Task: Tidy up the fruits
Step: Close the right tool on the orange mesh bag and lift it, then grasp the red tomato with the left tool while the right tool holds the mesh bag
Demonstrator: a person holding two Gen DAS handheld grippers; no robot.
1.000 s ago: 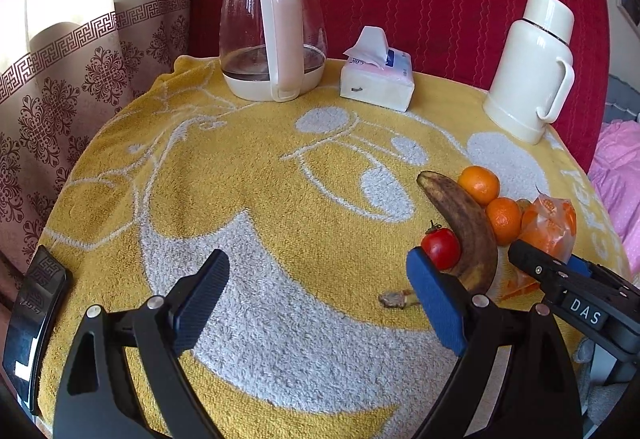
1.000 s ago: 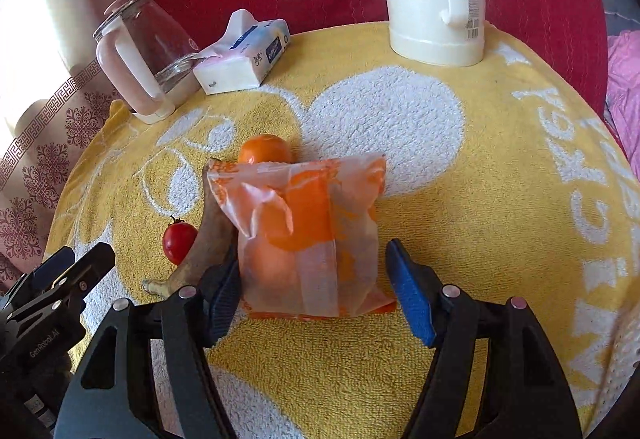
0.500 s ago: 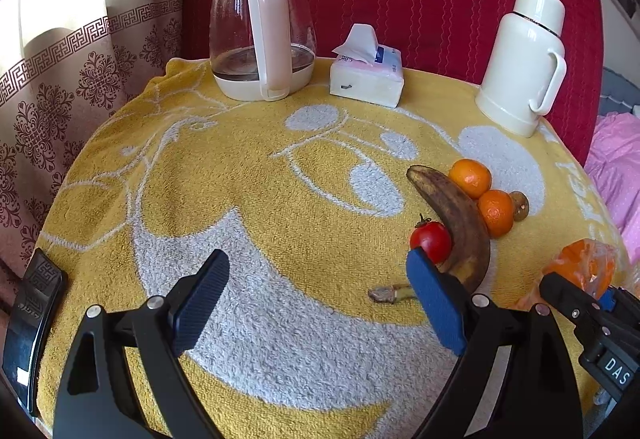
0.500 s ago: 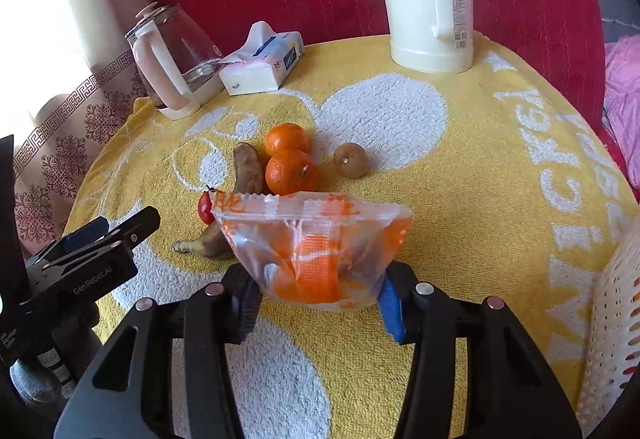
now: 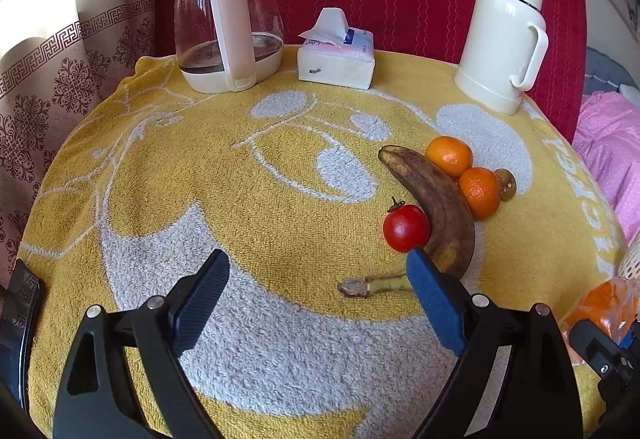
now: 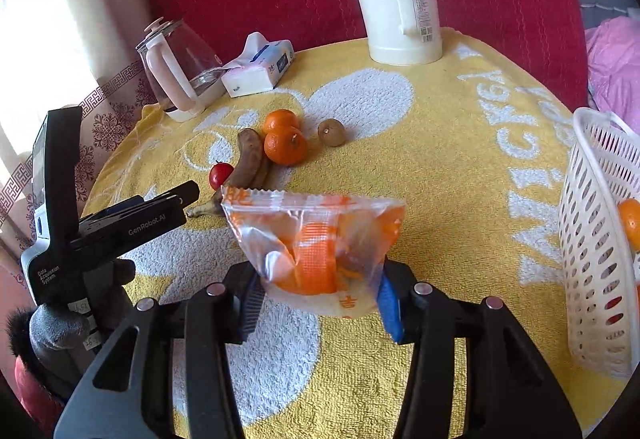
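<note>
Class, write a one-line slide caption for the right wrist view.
Right gripper holds a clear orange-printed plastic packet beside the white perforated plastic basket.

Yellow towel (image 5: 168,175) white cartoon print; brown banana (image 5: 436,199); red tomato (image 5: 406,227); possibly brownish small fruit (image 6: 331,132).

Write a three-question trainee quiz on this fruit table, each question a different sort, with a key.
1. True or false: the right gripper is shut on the bag.
2. Which fruit touches the banana on its left side in the left wrist view? A) tomato B) brown fruit C) none
3. Fill in: the left gripper is ____ and holds nothing.

Key: 1 true; 2 A; 3 open. Also note the basket at the right already holds fruit, and two oranges lie beside the banana.
</note>
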